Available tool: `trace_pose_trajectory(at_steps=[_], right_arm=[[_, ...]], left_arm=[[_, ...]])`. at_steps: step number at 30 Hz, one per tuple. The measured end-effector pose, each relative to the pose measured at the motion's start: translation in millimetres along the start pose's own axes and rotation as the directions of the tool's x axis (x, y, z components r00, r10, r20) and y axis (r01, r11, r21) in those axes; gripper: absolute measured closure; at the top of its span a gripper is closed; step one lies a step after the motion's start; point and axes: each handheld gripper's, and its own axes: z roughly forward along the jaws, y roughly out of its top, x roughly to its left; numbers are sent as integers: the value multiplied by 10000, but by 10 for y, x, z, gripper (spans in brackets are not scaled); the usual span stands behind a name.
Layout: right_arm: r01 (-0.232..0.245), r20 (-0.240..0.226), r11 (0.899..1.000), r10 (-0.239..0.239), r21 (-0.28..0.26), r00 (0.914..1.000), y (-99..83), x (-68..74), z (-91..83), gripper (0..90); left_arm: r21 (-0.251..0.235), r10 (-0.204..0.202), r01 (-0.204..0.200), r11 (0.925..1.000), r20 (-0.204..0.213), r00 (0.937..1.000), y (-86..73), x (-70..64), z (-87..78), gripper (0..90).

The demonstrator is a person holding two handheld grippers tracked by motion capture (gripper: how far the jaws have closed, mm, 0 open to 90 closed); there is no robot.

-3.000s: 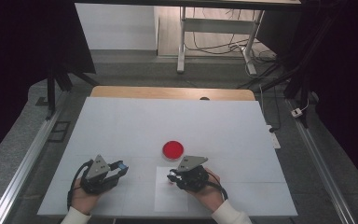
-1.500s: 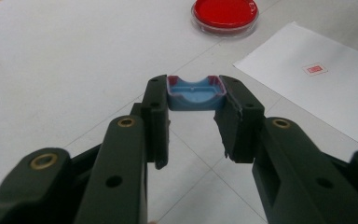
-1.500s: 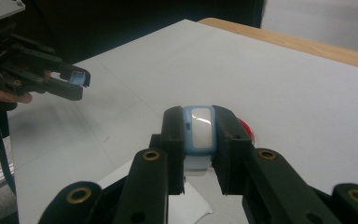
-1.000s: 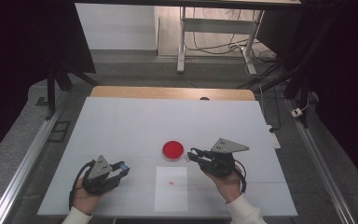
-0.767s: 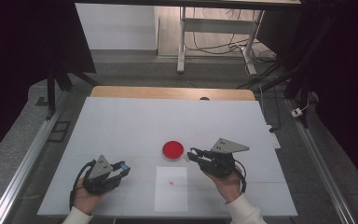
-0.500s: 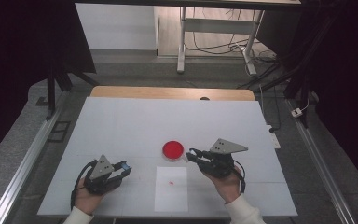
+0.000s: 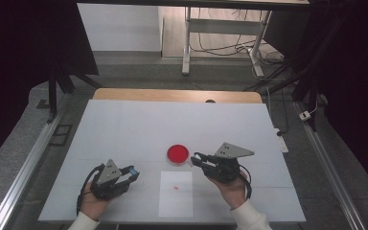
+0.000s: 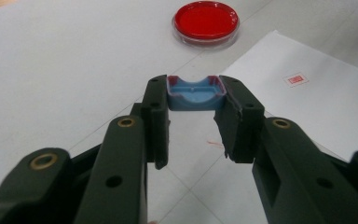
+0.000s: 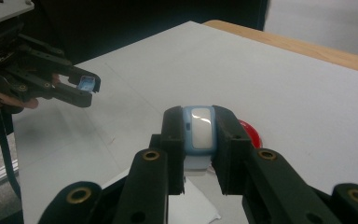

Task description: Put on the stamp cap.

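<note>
So the right hand-held gripper [image 9: 199, 135] is clamped on a light blue stamp [image 9: 198, 128], hanging just beside the red dish [image 7: 178, 154] near the middle of the desk [image 7: 124, 124]. The left hand-held gripper [image 8: 193, 109] pinches a small blue cap [image 8: 195, 94] between its tips, near the desk's front-left corner. My guess: the stamp is uncapped and the sheet of paper [image 7: 176, 201] at the front edge already carries one small red mark [image 7: 175, 186]; re-capping looks like what's left. Count: two grippers, one stamp, one cap, one dish, one sheet.
</note>
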Motion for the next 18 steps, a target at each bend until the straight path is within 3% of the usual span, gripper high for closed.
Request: trace_pose_trajectory(at_steps=[18], right_arm=[[45, -43, 9999, -45, -101, 10000, 19, 42, 1, 750]], left_arm=[[-5, 249, -249, 9997, 250, 9994, 88, -106, 101, 653]])
